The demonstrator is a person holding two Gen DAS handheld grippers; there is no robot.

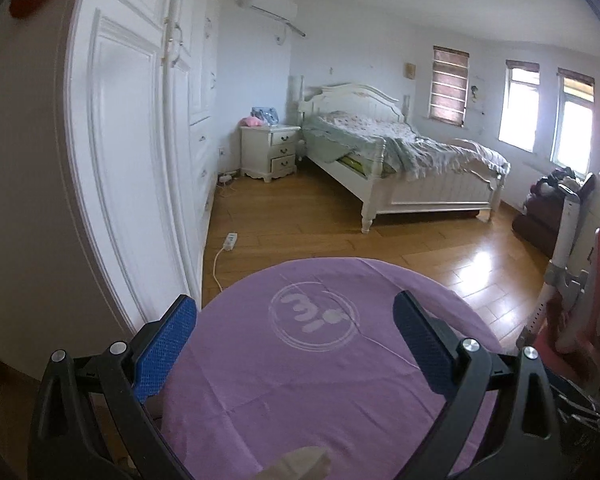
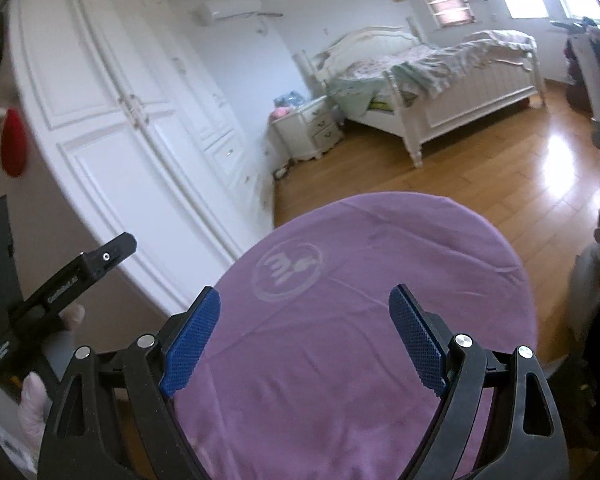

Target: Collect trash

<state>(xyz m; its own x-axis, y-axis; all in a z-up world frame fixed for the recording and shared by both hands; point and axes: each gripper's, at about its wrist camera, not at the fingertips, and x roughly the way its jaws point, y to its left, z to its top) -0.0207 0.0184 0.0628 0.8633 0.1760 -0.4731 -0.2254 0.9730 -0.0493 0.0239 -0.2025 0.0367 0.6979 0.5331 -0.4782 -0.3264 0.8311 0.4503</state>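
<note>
A round table under a purple cloth (image 1: 320, 380) with a pale logo fills the lower half of both views. My left gripper (image 1: 296, 304) hangs over it, open, its blue pads (image 1: 168, 344) wide apart and nothing between them. A pale beige scrap (image 1: 300, 462), blurred, lies at the bottom edge of the left wrist view. My right gripper (image 2: 305, 294) is also open and empty above the purple cloth (image 2: 360, 320). In the right wrist view a gloved hand (image 2: 34, 400) holds the left gripper's black frame (image 2: 72, 280) at the far left.
A white wardrobe (image 1: 132, 140) stands close on the left. Beyond the table are wood floor (image 1: 320, 232), a power strip (image 1: 230, 241) with its cord, a nightstand (image 1: 270, 152) and a white bed (image 1: 400, 160). A red chair (image 1: 588, 308) and dark crinkled plastic (image 1: 580, 420) sit at the right.
</note>
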